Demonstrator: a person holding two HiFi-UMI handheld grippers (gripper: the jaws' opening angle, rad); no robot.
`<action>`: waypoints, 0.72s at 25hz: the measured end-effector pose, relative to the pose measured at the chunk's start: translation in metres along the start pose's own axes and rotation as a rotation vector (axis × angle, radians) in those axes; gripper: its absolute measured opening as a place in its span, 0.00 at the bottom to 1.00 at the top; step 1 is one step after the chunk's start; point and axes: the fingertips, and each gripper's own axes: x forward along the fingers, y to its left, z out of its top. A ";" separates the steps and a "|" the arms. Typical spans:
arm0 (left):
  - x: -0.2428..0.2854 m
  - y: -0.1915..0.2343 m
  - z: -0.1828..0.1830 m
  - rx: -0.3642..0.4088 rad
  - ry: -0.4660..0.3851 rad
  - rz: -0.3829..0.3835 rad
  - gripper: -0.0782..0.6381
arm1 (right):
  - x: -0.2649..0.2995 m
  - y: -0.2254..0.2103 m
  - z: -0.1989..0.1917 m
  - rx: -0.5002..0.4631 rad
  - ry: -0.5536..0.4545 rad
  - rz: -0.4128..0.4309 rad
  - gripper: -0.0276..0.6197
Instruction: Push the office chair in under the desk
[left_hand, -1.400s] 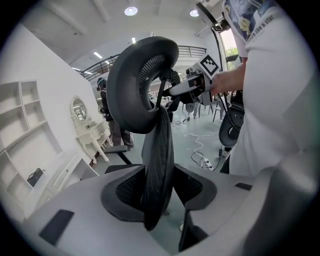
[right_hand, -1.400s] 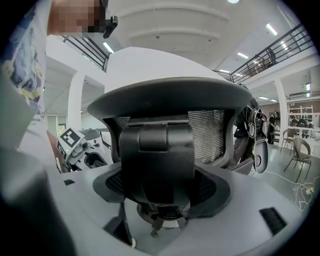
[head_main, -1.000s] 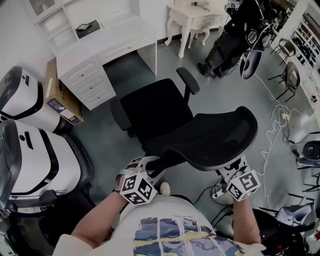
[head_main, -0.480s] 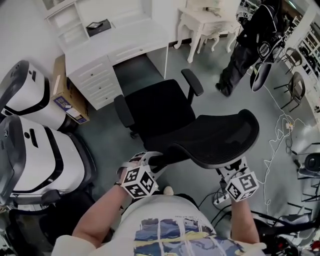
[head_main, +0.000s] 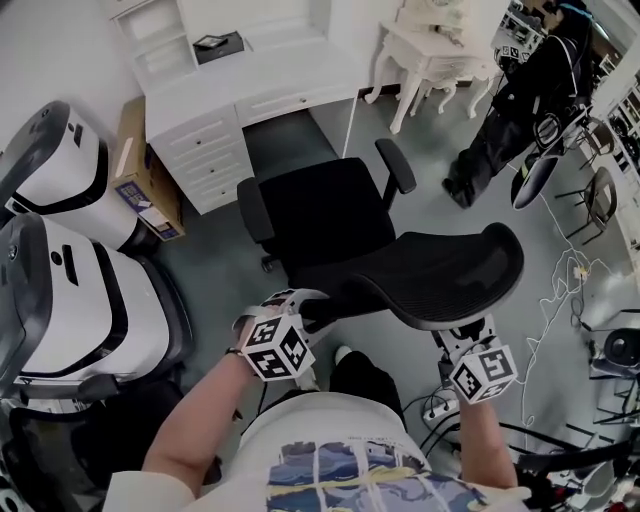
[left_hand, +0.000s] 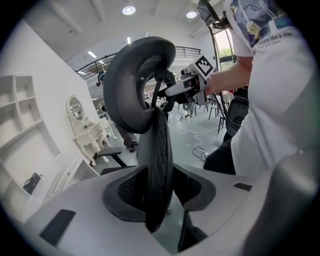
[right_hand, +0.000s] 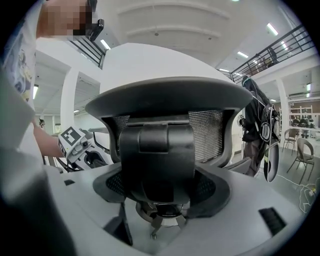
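The black office chair (head_main: 320, 215) stands on the grey floor, its seat facing the knee gap of the white desk (head_main: 260, 75). Its mesh backrest (head_main: 440, 275) curves toward me. My left gripper (head_main: 308, 305) is shut on the backrest's left edge; in the left gripper view both pads press the thin mesh edge (left_hand: 159, 170). My right gripper (head_main: 462, 335) holds the backrest's right side from behind. In the right gripper view its jaws close on the black support piece (right_hand: 157, 155) at the back of the chair.
Two large white pods (head_main: 60, 290) and a cardboard box (head_main: 140, 170) stand at the left, beside the desk drawers (head_main: 195, 150). At the back right are a white dressing table (head_main: 440, 60) and a person in dark clothes (head_main: 520, 110). Cables (head_main: 560, 290) lie on the floor at right.
The chair has rolled toward the desk with both grippers still on its backrest. The desk and its knee gap now sit closer to the seat in the head view.
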 end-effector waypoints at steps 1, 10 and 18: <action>0.000 0.004 -0.002 -0.003 0.001 -0.003 0.33 | 0.004 0.001 0.001 0.002 0.003 -0.002 0.55; -0.004 0.044 -0.019 -0.024 0.042 -0.008 0.34 | 0.045 0.005 0.014 -0.008 0.004 -0.009 0.55; -0.007 0.082 -0.033 -0.047 0.063 0.013 0.35 | 0.080 0.008 0.025 -0.013 0.007 -0.003 0.55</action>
